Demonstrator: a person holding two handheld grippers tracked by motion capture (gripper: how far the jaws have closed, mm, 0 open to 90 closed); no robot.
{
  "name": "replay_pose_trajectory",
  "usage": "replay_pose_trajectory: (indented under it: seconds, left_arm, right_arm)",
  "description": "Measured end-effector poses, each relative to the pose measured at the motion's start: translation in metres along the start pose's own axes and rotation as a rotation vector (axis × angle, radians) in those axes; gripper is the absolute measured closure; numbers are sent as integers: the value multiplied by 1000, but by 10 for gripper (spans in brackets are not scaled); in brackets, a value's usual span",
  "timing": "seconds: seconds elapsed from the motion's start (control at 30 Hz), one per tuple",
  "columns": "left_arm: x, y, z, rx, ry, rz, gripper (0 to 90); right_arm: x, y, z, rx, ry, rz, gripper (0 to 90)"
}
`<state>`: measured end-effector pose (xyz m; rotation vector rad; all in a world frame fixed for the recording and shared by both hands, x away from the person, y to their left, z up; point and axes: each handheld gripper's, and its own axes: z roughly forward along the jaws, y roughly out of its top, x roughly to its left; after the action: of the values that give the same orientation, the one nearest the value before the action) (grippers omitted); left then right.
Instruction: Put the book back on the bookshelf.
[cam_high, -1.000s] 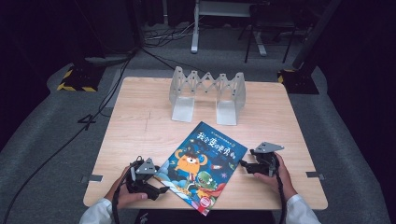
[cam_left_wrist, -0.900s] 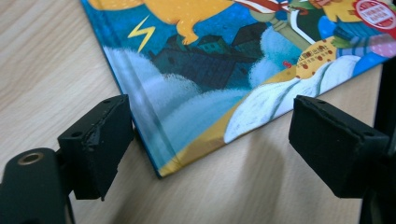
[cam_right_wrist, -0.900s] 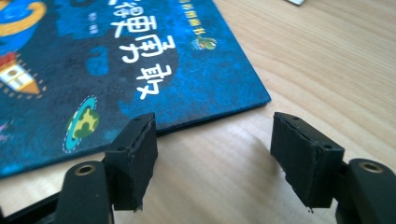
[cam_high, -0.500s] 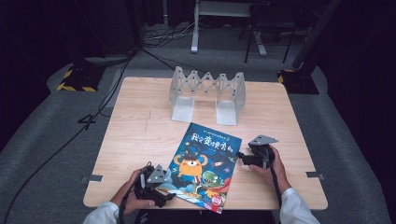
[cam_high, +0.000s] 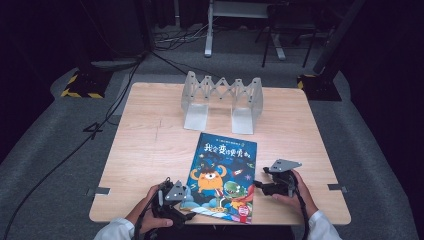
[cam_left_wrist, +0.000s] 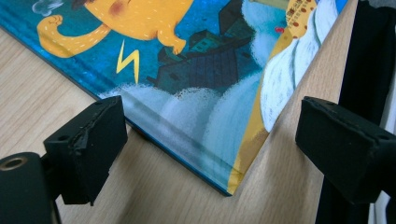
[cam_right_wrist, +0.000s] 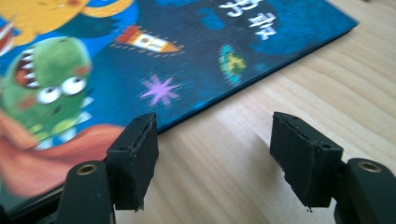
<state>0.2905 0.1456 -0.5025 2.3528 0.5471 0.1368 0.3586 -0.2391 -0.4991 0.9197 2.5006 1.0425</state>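
High view: picture book (cam_high: 222, 177) flat at the lower centre of the table (cam_high: 150, 145), a gripper at each lower side.
Left gripper (cam_high: 176, 206) sits at the book's lower left corner, its jaws just opened a little wider, straddling that corner (cam_left_wrist: 229, 186) without pressing on it. The right gripper (cam_high: 260, 186) is released too, jaws lately widened, just beside the book's right edge (cam_right_wrist: 261, 70). The book looks thin, light and fairly stiff, with a glossy cover likely to slip; a corner or the long edge seems the best hold, once lifted off the wood. The near table edge runs just below the book, so there is little room there. Bare wood lies left and right, and the folding book stand (cam_high: 222, 100) stands well apart in the upper centre.
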Motion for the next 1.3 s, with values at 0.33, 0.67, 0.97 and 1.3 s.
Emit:
replay_pose_trajectory:
  seconds: [0.33,0.67,0.97,1.3]
  left_arm:
    - [-1,10,10,-14,-20,12,99]
    - [3,17,18,-28,23,12,125]
    - [5,10,12,-25,47,3,101]
    - [16,-1,3,0,71,-26,4]
  right_arm:
    - [-18,4,4,7,-64,55,300]
    - [-26,3,3,4,-68,72,306]
    - [-3,-9,-13,31,-6,15,348]
    - [24,-14,-32,142,44,-54,398]
